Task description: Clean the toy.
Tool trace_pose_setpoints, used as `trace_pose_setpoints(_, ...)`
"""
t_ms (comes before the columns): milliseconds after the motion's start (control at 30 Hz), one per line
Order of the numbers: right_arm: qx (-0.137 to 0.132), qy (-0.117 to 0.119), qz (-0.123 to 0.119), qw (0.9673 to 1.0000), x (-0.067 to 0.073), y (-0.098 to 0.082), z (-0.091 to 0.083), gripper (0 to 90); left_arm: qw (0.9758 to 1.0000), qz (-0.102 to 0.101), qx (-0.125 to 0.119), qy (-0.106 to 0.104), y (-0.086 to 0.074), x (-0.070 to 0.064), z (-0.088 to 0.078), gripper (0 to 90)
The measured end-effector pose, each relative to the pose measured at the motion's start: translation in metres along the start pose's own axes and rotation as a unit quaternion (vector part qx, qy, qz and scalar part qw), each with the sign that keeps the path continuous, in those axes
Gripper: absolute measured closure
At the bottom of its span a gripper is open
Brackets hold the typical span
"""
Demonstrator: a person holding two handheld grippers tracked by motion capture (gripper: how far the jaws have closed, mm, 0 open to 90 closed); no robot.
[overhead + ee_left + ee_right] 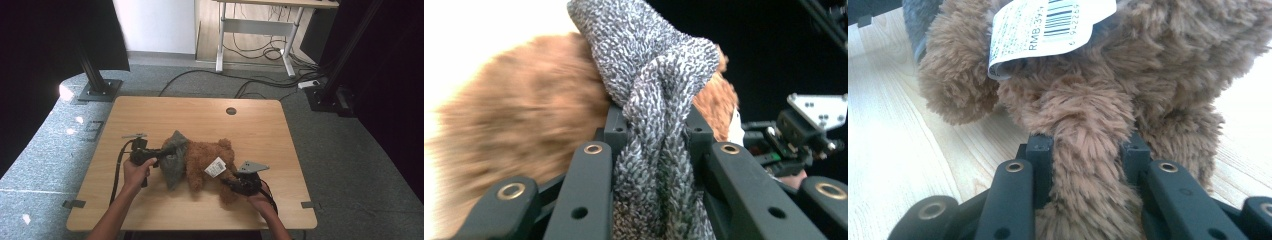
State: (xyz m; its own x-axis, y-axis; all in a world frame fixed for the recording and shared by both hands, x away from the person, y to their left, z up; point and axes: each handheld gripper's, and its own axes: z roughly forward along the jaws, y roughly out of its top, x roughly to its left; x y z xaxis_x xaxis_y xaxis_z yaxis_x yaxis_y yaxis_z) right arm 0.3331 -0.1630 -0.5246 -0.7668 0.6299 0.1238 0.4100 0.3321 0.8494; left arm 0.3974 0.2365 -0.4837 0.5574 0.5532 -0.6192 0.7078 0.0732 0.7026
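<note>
Left gripper sits at the left side of the teddy bear, jaws nearly together, clamped on a bunched fold of the grey knitted garment. In the left gripper view the knit fabric is pinched tight between the two black jaws and runs up over the bear's brown fur; fur there is blurred. Left hand grips the tool from below, cable looping off to the left.

Right gripper is at the bear's lower right, jaws partly closed and pressing on a furry limb. Right gripper view: brown plush limb fills the gap between the jaws, pads touching it on both sides. Which limb it is, cannot tell for sure. Right hand is at the near edge, grey plate on top of the tool.

The bear lies on its side across the middle of the wooden table, nearer the person's edge than the far one, head end toward the left under the grey knit, legs toward the right. White paper tag with a barcode lies on the bear's body, just beside the right gripper; in the right gripper view the tag hangs above the clamped limb. Round hole in the table near the far edge, well apart from the bear.
</note>
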Motion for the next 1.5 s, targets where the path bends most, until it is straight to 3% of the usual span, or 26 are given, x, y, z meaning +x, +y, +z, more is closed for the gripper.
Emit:
trace_pose_setpoints(167, 0.0, 0.001, 0.0, 1.0, 0.0, 0.0, 0.0, 67.5, 0.9995, -0.009, -0.003, 0.029, -0.003, 0.016, -0.009, 71.3)
trace_pose_setpoints(300, -0.001, -0.001, 0.001, 1.0, 0.0, 0.0, 0.0, 67.5, 0.9962, -0.011, 0.006, 0.086, -0.008, 0.028, -0.008, 71.5)
trace_pose_setpoints(367, -0.001, -0.002, 0.001, 1.0, 0.0, 0.0, 0.0, 67.6, 0.9952, -0.019, 0.011, 0.095, -0.01, 0.034, -0.005, 71.7)
trace_pose_setpoints(467, -0.001, -0.002, 0.001, 1.0, -0.001, -0.001, 0.0, 68.0, 0.9927, -0.024, 0.031, 0.114, -0.014, 0.044, 0.002, 71.8)
trace_pose_setpoints(533, 0.0, -0.002, 0.001, 1.0, -0.001, -0.001, 0.0, 68.3, 0.9887, -0.025, 0.065, 0.133, -0.02, 0.054, 0.012, 71.8)
trace_pose_setpoints(600, 0.002, -0.002, -0.002, 1.0, -0.001, -0.002, 0.0, 68.3, 0.9883, -0.035, 0.08, 0.125, -0.025, 0.059, 0.021, 71.8)
trace_pose_setpoints(667, 0.001, 0.0, -0.001, 1.0, -0.001, -0.002, 0.0, 68.3, 0.9895, -0.038, 0.074, 0.119, -0.027, 0.06, 0.023, 71.8)
trace_pose_setpoints(800, -0.002, 0.004, 0.002, 1.0, -0.004, -0.003, 0.0, 68.3, 0.9891, -0.036, 0.076, 0.12, -0.024, 0.059, 0.02, 71.8)
trace_pose_setpoints(933, -0.001, 0.003, 0.0, 1.0, -0.003, -0.003, -0.001, 68.2, 0.9916, -0.022, 0.047, 0.119, -0.015, 0.05, 0.001, 71.7)
trace_pose_setpoints(1033, 0.0, 0.004, 0.0, 1.0, -0.003, -0.003, -0.001, 68.2, 0.9954, -0.005, 0.01, 0.095, -0.004, 0.033, -0.018, 71.7)
trace_pose_setpoints(1133, 0.0, 0.004, -0.001, 1.0, -0.003, -0.002, 0.0, 68.2, 0.9977, 0.017, -0.008, 0.066, 0.008, 0.008, -0.025, 71.7)
trace_pose_setpoints(1300, 0.003, 0.001, -0.009, 1.0, -0.001, -0.002, 0.0, 68.1, 0.9983, 0.053, 0.001, 0.026, 0.023, -0.027, -0.006, 71.5)
trace_pose_setpoints(1333, 0.003, 0.001, -0.011, 0.9999, -0.001, -0.002, 0.0, 68.1, 0.9983, 0.053, 0.001, 0.026, 0.023, -0.027, -0.006, 71.4)
trace_pose_setpoints(1367, 0.003, 0.001, -0.011, 0.9999, -0.001, -0.002, 0.0, 68.1, 0.9979, 0.06, 0.013, 0.024, 0.028, -0.036, 0.011, 71.3)
trace_pose_setpoints(1500, 0.001, 0.005, -0.007, 1.0, -0.002, -0.003, 0.0, 68.0, 0.9969, 0.061, 0.04, 0.03, 0.035, -0.042, 0.043, 71.0)
